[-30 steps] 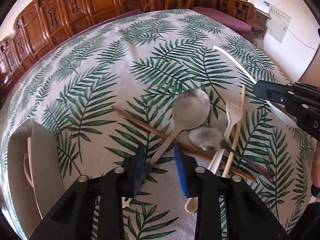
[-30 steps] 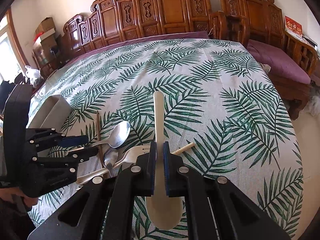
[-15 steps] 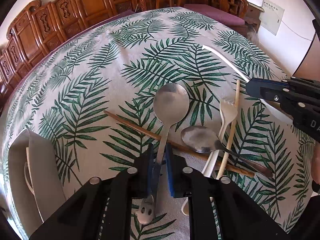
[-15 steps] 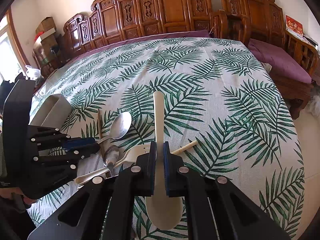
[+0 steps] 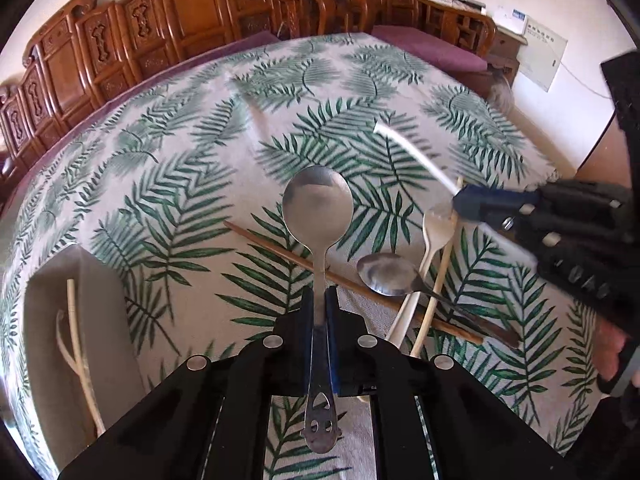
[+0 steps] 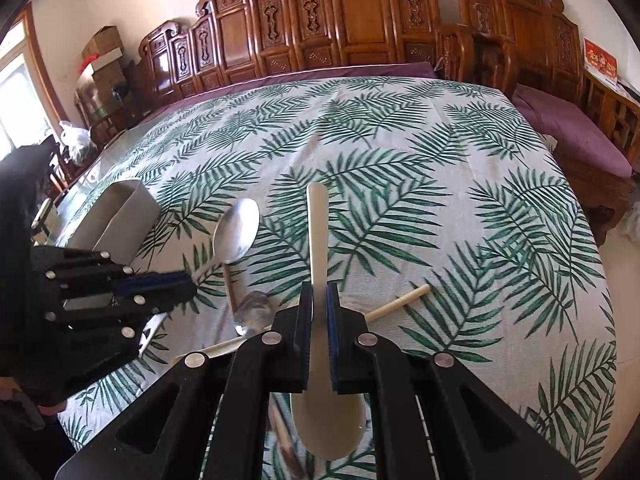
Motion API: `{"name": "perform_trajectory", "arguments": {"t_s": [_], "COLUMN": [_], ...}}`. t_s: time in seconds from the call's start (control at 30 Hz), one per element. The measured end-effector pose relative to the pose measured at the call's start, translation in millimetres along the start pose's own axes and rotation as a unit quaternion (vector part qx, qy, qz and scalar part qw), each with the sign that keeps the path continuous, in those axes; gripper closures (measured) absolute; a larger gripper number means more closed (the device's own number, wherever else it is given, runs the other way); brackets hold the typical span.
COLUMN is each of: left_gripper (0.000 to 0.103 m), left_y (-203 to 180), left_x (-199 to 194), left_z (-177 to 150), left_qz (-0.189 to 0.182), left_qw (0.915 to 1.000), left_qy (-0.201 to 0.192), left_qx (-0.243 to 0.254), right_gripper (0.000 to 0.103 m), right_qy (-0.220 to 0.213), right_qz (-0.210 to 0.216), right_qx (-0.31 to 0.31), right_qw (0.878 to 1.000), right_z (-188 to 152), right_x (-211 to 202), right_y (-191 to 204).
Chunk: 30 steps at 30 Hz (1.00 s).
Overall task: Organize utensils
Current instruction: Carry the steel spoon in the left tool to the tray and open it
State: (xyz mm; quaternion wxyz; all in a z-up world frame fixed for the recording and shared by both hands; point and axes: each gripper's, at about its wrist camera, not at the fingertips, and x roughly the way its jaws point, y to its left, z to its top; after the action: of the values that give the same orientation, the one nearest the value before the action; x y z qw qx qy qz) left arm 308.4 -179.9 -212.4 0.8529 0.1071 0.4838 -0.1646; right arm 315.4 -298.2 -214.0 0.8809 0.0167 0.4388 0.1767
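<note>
My left claw (image 5: 319,300) has just closed on the handle of the large metal spoon (image 5: 318,206); a second ago the pads stood apart on either side of it. The spoon's bowl now points away from me above the leaf-print counter (image 5: 192,184), which looks like a cloth-covered bed or table; I cannot tell which. My right claw (image 6: 319,304) is clamped on the white plastic spoon (image 6: 318,240), same as before, handle forward and bowl under the camera. Left on the cloth are a small metal spoon (image 5: 386,274), a white fork (image 5: 436,224) and brown chopsticks (image 5: 280,252), crossing in a pile. The grey holder (image 5: 52,320) at my left is cut off by the frame edge. Both claws tilt steeply downward.
</note>
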Motion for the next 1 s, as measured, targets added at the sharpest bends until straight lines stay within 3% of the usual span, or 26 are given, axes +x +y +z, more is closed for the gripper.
{"name": "perform_trajectory", "arguments": {"t_s": [0.63,1.0], "left_gripper": [0.098,0.098], "left_y": [70.1,121.4], "left_x": [-80.3,-100.0], "left_z": [-16.1,-38.3], "left_qz": [0.020,0.034], "left_qw": [0.9975,0.9952], "left_qy": [-0.059,-0.068], "left_qx": [-0.034,-0.061], "right_gripper": [0.094,0.094], "right_qy": [-0.014,-0.030], "right_qz": [0.042,0.056], "right_qx": [-0.060,-0.074], "right_qw": [0.997,0.995], "right_z": [5.8,6.1], "right_x": [-12.7,-27.1], "right_y": [77.2,106.8]}}
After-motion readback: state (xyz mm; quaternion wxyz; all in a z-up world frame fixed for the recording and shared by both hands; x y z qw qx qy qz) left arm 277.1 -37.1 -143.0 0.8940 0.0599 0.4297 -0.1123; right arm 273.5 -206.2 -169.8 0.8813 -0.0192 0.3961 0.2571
